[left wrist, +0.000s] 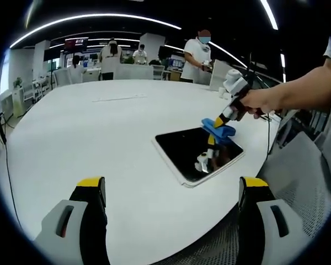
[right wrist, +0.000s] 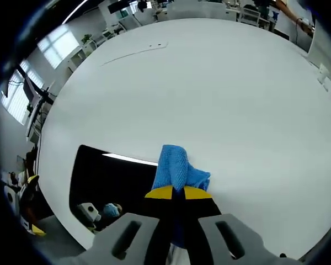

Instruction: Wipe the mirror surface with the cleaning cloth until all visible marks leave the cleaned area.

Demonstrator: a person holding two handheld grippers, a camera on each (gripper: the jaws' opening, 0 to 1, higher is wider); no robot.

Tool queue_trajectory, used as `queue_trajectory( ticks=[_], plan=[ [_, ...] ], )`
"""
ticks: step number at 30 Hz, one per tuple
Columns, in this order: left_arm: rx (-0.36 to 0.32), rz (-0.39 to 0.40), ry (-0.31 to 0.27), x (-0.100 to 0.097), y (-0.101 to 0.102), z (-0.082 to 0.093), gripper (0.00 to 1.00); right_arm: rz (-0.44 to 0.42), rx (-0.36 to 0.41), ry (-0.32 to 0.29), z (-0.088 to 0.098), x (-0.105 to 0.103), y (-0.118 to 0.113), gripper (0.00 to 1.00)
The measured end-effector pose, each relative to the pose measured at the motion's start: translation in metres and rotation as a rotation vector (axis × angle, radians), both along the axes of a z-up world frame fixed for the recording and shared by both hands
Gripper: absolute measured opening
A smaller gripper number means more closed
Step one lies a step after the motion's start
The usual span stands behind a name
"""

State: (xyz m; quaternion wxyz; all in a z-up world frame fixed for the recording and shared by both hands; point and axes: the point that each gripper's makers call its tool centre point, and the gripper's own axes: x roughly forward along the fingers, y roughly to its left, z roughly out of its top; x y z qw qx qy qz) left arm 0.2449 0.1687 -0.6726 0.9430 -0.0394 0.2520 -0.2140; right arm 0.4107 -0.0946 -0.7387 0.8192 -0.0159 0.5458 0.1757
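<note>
A rectangular mirror (left wrist: 196, 152) with a white rim lies flat on the white table, its glass dark with reflections. My right gripper (left wrist: 219, 120) comes in from the right in a hand and is shut on a blue cleaning cloth (left wrist: 219, 131), which rests on the mirror's far right edge. In the right gripper view the cloth (right wrist: 175, 171) bunches out past the closed yellow-tipped jaws of my right gripper (right wrist: 173, 193), at the mirror's (right wrist: 107, 179) right edge. My left gripper (left wrist: 174, 185) hangs open near the table's front edge, well short of the mirror, with nothing in it.
The large white round table (left wrist: 88, 127) stretches far to the left and back. A mesh chair back (left wrist: 298, 171) sits at the right below the table edge. Several people stand beyond the table's far side. A cable (left wrist: 8, 176) hangs at the left edge.
</note>
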Motion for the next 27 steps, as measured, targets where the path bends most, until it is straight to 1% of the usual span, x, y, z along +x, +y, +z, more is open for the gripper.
queue_trajectory(
  ticks=[2,3,5,6,7,8,9,11,14,17,19,20,22,24,27],
  plan=[
    [0.001,-0.007,-0.004,-0.001,-0.002,0.002,0.99,-0.001,0.003,-0.003,0.001,0.001,-0.003,0.00],
    [0.004,-0.010,-0.002,0.000,-0.002,0.001,0.99,0.001,-0.013,-0.018,0.006,0.002,-0.008,0.00],
    [0.007,-0.012,-0.003,0.000,-0.002,0.001,0.99,0.000,0.011,-0.029,0.017,-0.002,-0.010,0.00],
    [0.004,-0.007,-0.006,0.000,-0.001,0.002,0.99,0.003,0.006,-0.031,0.019,-0.003,-0.014,0.00],
    [0.003,-0.003,-0.006,0.000,0.000,0.002,0.99,0.005,0.012,-0.024,0.022,-0.007,-0.019,0.00],
    [0.000,0.001,-0.006,0.000,0.001,0.002,0.99,0.002,0.028,-0.004,0.024,-0.013,-0.020,0.00],
    [0.003,-0.001,-0.004,0.000,0.001,0.001,0.99,-0.004,0.026,0.009,0.026,-0.019,-0.026,0.00],
    [0.008,-0.015,-0.003,-0.001,-0.002,0.001,0.99,-0.011,0.009,-0.007,0.030,-0.023,-0.040,0.00],
    [-0.003,-0.017,-0.010,-0.001,-0.003,0.002,0.99,-0.019,-0.005,-0.008,0.030,-0.028,-0.056,0.00],
    [-0.005,-0.020,-0.012,0.000,-0.003,0.003,0.99,-0.049,0.001,0.015,0.029,-0.039,-0.073,0.00],
    [-0.006,-0.023,-0.016,0.000,-0.004,0.003,0.99,-0.103,0.010,0.017,0.030,-0.047,-0.086,0.00],
    [0.000,-0.025,-0.013,-0.001,-0.004,0.003,0.99,-0.133,0.045,0.022,0.029,-0.049,-0.089,0.00],
    [-0.004,-0.024,-0.020,0.000,-0.004,0.004,0.99,-0.129,0.031,0.016,0.025,-0.052,-0.098,0.00],
    [-0.003,-0.015,-0.015,0.000,0.000,0.003,0.99,-0.138,0.016,0.004,0.024,-0.051,-0.101,0.00],
    [-0.004,-0.005,-0.012,0.000,0.002,0.003,0.99,-0.122,-0.015,-0.025,0.019,-0.043,-0.099,0.00]
  ],
)
